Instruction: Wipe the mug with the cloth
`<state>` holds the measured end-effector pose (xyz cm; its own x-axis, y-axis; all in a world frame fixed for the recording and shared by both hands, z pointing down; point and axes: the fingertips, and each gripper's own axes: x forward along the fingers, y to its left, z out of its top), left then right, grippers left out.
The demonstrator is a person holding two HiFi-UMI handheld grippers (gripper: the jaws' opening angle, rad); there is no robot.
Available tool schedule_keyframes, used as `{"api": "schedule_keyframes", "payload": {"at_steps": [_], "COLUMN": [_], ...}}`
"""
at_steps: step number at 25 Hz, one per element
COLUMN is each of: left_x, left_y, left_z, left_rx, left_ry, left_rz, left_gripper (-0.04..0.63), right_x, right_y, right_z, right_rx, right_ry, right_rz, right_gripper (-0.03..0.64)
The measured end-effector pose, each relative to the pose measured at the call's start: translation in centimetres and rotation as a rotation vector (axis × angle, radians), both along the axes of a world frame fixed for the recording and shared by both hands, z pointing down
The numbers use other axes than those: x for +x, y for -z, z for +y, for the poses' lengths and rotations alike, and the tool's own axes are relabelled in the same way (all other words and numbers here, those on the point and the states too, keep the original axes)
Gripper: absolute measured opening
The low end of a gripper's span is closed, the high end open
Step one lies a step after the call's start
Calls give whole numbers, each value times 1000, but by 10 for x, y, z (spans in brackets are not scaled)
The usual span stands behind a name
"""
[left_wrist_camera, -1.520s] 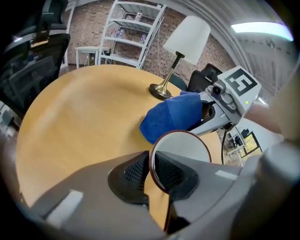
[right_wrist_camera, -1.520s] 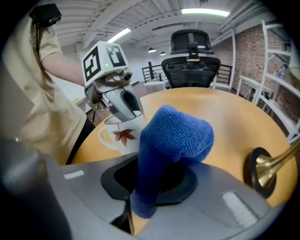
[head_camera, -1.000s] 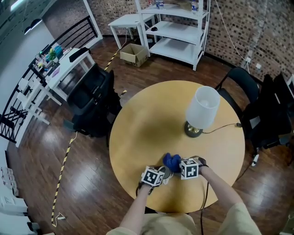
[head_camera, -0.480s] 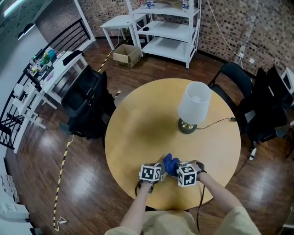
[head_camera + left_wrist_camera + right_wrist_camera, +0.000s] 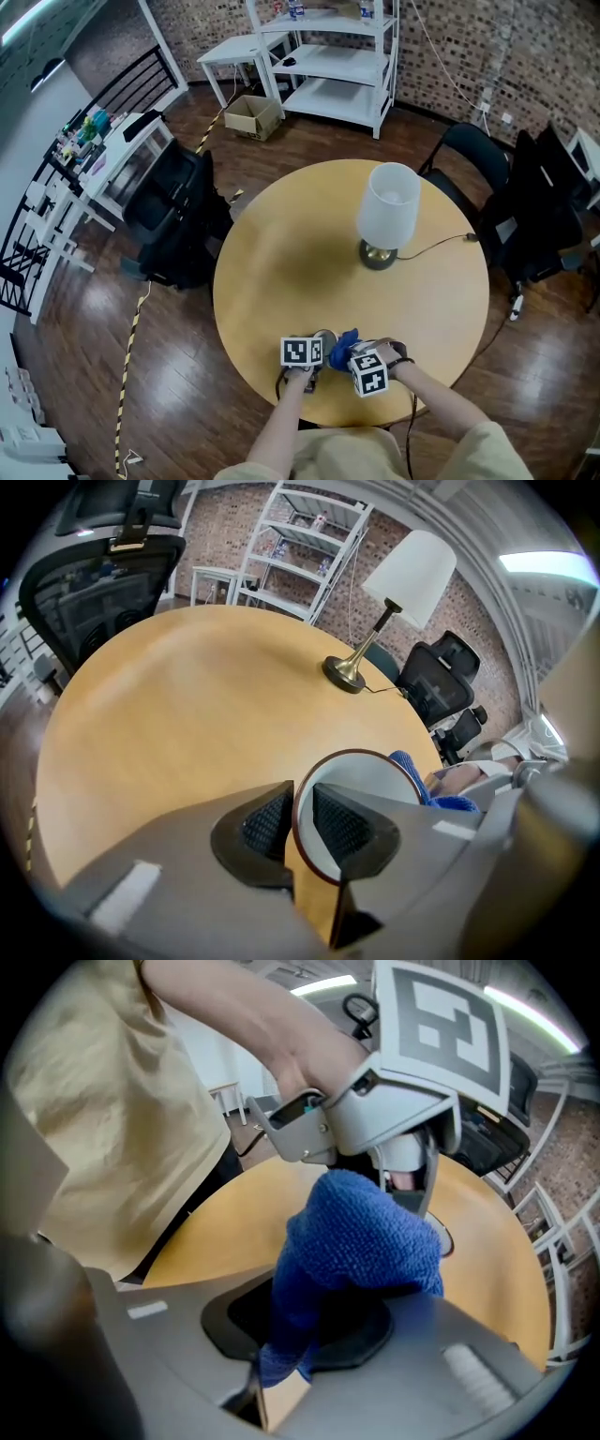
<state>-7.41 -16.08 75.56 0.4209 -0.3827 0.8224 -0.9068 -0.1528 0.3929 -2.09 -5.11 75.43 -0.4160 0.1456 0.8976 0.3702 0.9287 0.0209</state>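
Observation:
A white mug (image 5: 325,338) with a brown rim stands near the front edge of the round wooden table (image 5: 281,253). In the left gripper view, my left gripper (image 5: 292,806) is shut on the rim of the mug (image 5: 361,778), one pad inside and one outside. My right gripper (image 5: 314,1324) is shut on a blue cloth (image 5: 364,1232), which bulges out past its jaws. The cloth (image 5: 345,341) is pressed against the mug's right side, and the left gripper view shows the cloth (image 5: 455,803) behind the mug. My left gripper (image 5: 314,346) and my right gripper (image 5: 355,356) are side by side.
A table lamp (image 5: 384,211) with a white shade stands at the back right of the table, its cord running off the right edge. Black office chairs (image 5: 173,202) flank the table. White shelves (image 5: 333,56) stand against the brick wall.
My right gripper has moved left with the cloth, closer against the mug and my left gripper. My left gripper has stayed in place on the mug and rolled a little.

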Motion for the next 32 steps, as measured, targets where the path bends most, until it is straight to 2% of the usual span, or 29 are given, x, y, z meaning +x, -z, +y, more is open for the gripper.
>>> {"api": "schedule_keyframes", "payload": {"at_steps": [2,5,7,9,11,14,17,22,26,28,30,32], "left_x": [1,-7,-12,-15,-14,-11,-11,-13,-14,-12,-7,0], "left_y": [0,-4,-6,-6,-6,-7,-8,-9,-10,-8,-6,-3], "left_z": [0,3,4,3,2,2,1,1,2,3,2,3], "left_rx": [16,20,13,16,27,25,-11,-52,-76,-67,-51,-32], "left_ry": [-40,-52,-54,-65,-88,-102,-31,84,156,141,87,15], "left_rz": [-14,-17,-1,14,13,1,24,58,79,68,43,15], "left_gripper": [40,34,35,35,37,35,35,34,34,34,38,39], "right_x": [9,35,52,55,40,16,11,15,13,8,6,10], "right_y": [1,2,-1,-5,-8,-18,-16,-11,-2,0,-3,-5], "right_z": [-5,-39,-68,-89,-98,-98,-96,-76,-45,-26,-14,-8], "right_rx": [-37,-136,-103,-75,-93,-108,-92,-34,-41,-14,17,17], "right_ry": [-42,-269,-370,-395,-383,-313,-247,-224,-172,-106,-59,-59], "right_rz": [-35,-85,-51,-13,-9,17,47,53,40,47,56,55], "right_gripper": [78,78,78,78,78,78,78,78,78,78,78,78]}}
